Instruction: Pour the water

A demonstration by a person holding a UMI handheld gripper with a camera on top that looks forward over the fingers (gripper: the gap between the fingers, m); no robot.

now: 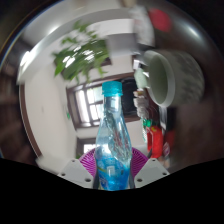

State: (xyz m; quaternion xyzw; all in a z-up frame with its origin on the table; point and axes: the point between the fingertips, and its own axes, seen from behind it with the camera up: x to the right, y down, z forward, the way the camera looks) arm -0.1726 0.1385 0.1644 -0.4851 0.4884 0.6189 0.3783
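Observation:
A clear plastic water bottle (pixel 113 135) with a blue cap and a blue label stands upright between the fingers of my gripper (pixel 114 166). Both purple pads (pixel 89 160) press against its lower body, so the gripper is shut on the bottle. The bottle is lifted, with the room behind it tilted. A white cup (pixel 170 76) appears above and to the right of the bottle, its mouth facing left toward the bottle's cap. The bottle's base is hidden below the fingers.
A leafy green plant (pixel 80 57) hangs beyond the bottle to the left. Small items, one red (pixel 153 135), stand on a dark surface to the right of the bottle. A pale wall fills the left side.

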